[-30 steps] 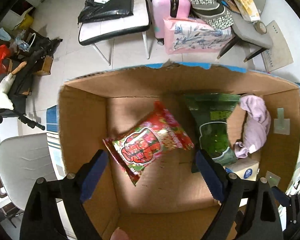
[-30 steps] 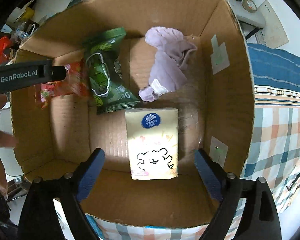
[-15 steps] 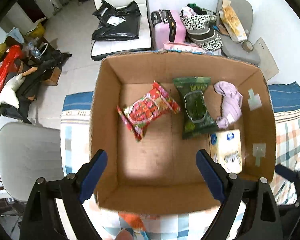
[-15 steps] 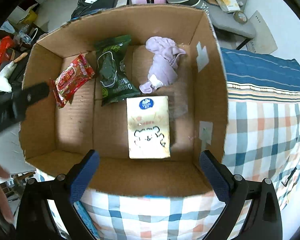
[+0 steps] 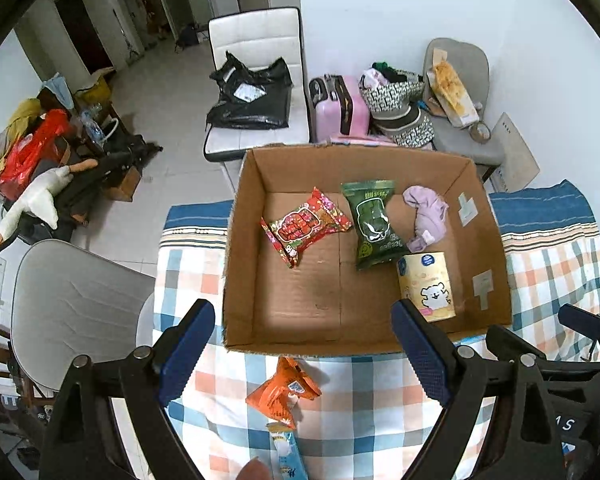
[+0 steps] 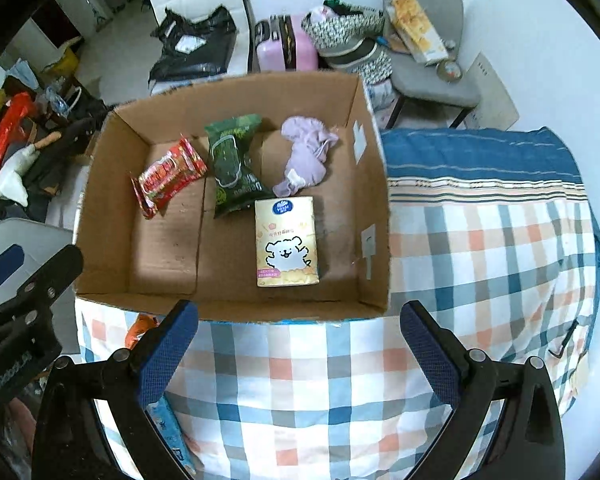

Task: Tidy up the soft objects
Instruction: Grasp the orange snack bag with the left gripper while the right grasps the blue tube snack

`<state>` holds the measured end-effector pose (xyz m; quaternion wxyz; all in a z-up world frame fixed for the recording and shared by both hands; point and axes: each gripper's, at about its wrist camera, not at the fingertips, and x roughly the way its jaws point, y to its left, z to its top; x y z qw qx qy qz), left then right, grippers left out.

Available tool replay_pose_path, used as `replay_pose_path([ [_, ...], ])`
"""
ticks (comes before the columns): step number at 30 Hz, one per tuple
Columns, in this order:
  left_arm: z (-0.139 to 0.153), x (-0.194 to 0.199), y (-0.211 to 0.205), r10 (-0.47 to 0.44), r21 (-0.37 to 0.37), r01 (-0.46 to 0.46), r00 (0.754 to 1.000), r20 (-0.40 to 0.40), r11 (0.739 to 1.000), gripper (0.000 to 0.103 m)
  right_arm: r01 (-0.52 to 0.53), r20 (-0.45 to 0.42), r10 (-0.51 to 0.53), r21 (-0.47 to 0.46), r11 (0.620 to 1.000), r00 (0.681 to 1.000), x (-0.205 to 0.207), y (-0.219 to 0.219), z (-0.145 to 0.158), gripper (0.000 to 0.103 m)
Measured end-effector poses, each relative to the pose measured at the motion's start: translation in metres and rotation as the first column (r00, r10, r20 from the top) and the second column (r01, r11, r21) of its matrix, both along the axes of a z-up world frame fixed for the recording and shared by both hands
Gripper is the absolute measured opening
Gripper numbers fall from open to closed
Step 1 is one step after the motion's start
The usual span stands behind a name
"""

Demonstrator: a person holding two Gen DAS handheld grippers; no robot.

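**Both claws pulled back from box**

Pulled back above the checked desk [image 6: 340, 380]. Cardboard box [image 5: 240, 240] holding tissue pack [image 6: 286, 240], green packet [image 5: 374, 222], red packet [image 5: 304, 226], purple cloth [image 6: 306, 156]. Orange packet [image 5: 282, 394] outside (just beside box). Left claw [image 5: 302, 356], right claw [image 6: 298, 354] spread apart, empty.

Left gripper [image 5: 302, 354] hangs wide open over the checked cloth [image 5: 364, 420]. Cardboard box [image 5: 240, 264] holds red [image 5: 304, 228] and green [image 5: 374, 222] snack bags, a lilac rag [image 5: 428, 216], tissue pack [image 5: 428, 286]. Orange packet [image 5: 282, 392] outside, plus maybe a blue wrapper [image 5: 288, 456].
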<state>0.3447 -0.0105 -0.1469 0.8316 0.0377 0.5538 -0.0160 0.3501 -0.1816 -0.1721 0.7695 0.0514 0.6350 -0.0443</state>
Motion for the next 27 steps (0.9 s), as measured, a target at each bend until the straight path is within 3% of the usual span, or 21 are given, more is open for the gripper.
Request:
replay_pose_path([
  [5,0.012,-0.013,0.007,-0.004,0.006,0.004,1.0,0.018,1.0,0.091,-0.001,0.025,0.001,0.015,1.0,1.0,-0.015,0.003,0.018,0.103],
  [9,-0.006,-0.017,0.017,-0.001,0.065,0.003,1.0,-0.029,0.998,0.091,0.003,0.02,-0.003,0.035,0.999,1.0,-0.028,0.003,0.017,0.103],
  [13,-0.058,-0.013,0.02,-0.026,0.141,0.046,0.99,-0.141,0.989,0.091,0.022,-0.04,-0.02,0.064,0.998,0.999,-0.046,0.003,-0.013,0.103],
  [17,-0.123,-0.016,0.017,-0.063,0.168,0.113,0.96,-0.274,0.979,0.091,0.052,-0.128,-0.04,0.097,0.994,0.991,-0.057,0.0,-0.059,0.103],
  [22,-0.182,-0.024,0.018,-0.108,0.17,0.186,0.915,-0.388,0.968,0.091,0.064,-0.179,-0.045,0.104,0.992,0.983,-0.065,0.002,-0.096,0.103],
  [27,-0.215,-0.021,0.019,-0.133,0.125,0.212,0.879,-0.457,0.969,0.09,0.066,-0.195,-0.043,0.108,0.992,0.98,-0.067,0.005,-0.111,0.103],
])
